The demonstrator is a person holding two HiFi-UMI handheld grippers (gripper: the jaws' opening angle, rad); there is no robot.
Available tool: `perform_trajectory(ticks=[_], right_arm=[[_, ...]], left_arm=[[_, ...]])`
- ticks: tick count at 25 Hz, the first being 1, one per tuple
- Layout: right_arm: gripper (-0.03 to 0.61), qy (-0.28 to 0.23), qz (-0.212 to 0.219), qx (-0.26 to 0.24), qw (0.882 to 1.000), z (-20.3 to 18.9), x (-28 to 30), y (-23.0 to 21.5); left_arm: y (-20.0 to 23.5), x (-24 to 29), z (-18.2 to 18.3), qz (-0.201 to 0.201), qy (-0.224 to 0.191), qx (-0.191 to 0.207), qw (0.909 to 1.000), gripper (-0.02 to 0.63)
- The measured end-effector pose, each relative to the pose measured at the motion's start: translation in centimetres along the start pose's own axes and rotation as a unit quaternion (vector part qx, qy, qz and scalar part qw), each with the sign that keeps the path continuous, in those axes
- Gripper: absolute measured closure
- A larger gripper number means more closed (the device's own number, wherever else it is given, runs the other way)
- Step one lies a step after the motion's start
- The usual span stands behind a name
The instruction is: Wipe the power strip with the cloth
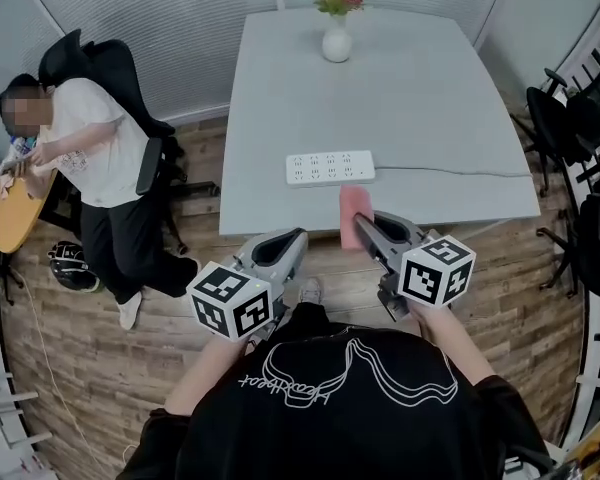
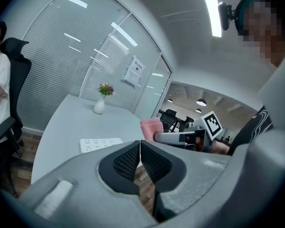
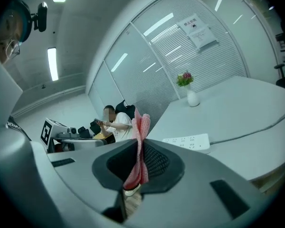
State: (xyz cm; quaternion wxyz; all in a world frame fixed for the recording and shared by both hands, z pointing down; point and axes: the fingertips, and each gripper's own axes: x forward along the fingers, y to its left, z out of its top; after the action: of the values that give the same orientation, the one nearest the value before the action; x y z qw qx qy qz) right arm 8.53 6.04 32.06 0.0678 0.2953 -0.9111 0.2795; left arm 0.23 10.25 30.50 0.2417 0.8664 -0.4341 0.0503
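Observation:
A white power strip (image 1: 330,167) lies flat near the front of the grey table (image 1: 400,98), its cable trailing to the right. It shows too in the left gripper view as the power strip (image 2: 100,144) and in the right gripper view as the power strip (image 3: 190,141). My right gripper (image 1: 358,224) is shut on a pink cloth (image 1: 352,214), held upright over the table's front edge, short of the strip. The cloth (image 3: 140,146) sticks up between the jaws. My left gripper (image 1: 298,236) is shut and empty, off the table's front edge.
A white vase with flowers (image 1: 337,28) stands at the table's far end. A person in a white shirt (image 1: 95,158) sits on a black chair at the left. Black office chairs (image 1: 570,128) stand at the right. Wooden floor lies below the grippers.

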Motion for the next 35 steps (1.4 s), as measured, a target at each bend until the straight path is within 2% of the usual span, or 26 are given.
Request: perform_trajectory(ticks=[7,13,19,35], right_arm=[[0.546,0.026,-0.008,0.035,0.999,2.5,8.9,-2.7],[0.546,0.047,-0.011,0.046,0.998,1.4,11.9,-4.8],[0.546,0.087,-0.018,0.055,0.995,1.6,19.4,-6.9],[0.545,0.175,-0.041,0.046,0.983,-3.9,26.9,-10.8]], left_arm=[[9.3,3.0,2.2,0.007,0.027,-0.029,0.9992,0.598],[12.0,5.3,0.9,0.012,0.039,-0.042,0.9983,0.598],[19.1,7.3,1.6,0.016,0.061,-0.067,0.9957,0.598],[25.5,9.8,-1.7,0.039,0.1,-0.108,0.9884,0.598]])
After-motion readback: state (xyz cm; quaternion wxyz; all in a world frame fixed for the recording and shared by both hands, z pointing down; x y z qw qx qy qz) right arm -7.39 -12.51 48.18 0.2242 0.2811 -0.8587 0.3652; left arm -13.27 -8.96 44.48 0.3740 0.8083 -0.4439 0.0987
